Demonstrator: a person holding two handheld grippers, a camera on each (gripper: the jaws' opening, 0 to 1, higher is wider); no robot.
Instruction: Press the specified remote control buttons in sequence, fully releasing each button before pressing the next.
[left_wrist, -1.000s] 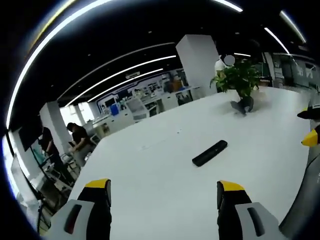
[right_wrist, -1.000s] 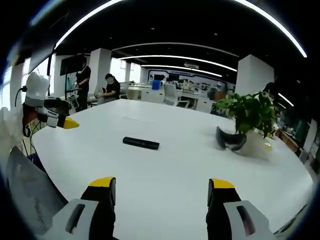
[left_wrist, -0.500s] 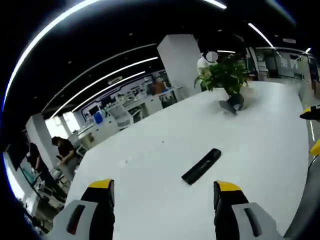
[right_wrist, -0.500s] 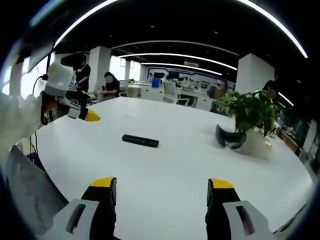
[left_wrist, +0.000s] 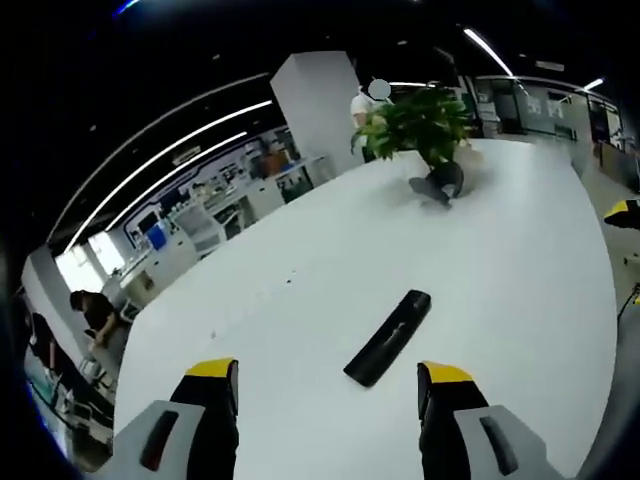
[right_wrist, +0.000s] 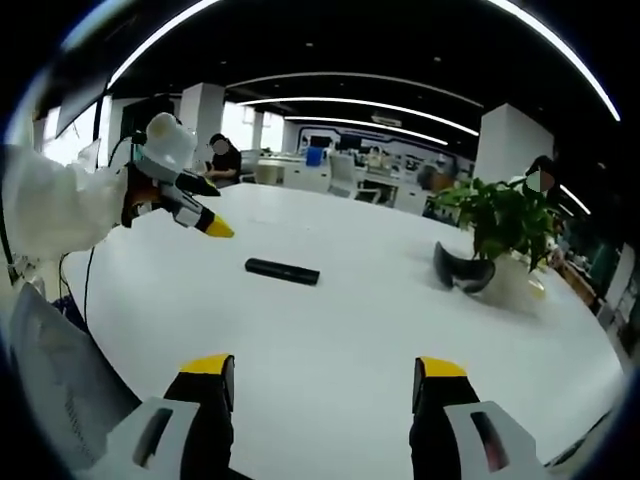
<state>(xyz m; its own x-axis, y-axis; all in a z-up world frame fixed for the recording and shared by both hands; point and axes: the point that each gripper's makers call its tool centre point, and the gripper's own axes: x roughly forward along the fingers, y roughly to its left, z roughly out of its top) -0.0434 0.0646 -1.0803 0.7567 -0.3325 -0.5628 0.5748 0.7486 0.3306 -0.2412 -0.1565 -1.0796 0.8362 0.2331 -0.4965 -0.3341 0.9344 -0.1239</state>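
A large white table (left_wrist: 520, 260) with a rounded edge spreads across both views, and everything else can be placed from the black remote control (left_wrist: 388, 337) lying flat on it. In the left gripper view the remote lies at a slant just beyond the left gripper (left_wrist: 328, 375), nearer its right-hand jaw than the other; the jaws stand wide apart with bare table between them and hold nothing. In the right gripper view the same remote (right_wrist: 282, 271) lies well beyond the right gripper (right_wrist: 320, 367) and a little to the left of its midline, with open table all around it. That gripper's jaws are also spread wide and carry nothing.

Far past the remote on the table stands a potted green plant (left_wrist: 414, 118), seen in the right gripper view to the right of the remote (right_wrist: 506, 222). Just beside the plant's pot lies a dark curved headset (right_wrist: 461, 277), which in the left gripper view sits beyond the remote at the plant's foot (left_wrist: 437, 186).

To the left of the remote in the right gripper view, the left gripper (right_wrist: 186, 205) hangs above the table with its yellow tip pointing toward the remote but apart from it, held by a person's white sleeve (right_wrist: 55, 205).

Behind the table, beyond the remote, are a white pillar (left_wrist: 315, 105), desks and seated people (right_wrist: 225, 158) under long ceiling light strips (right_wrist: 360, 104).
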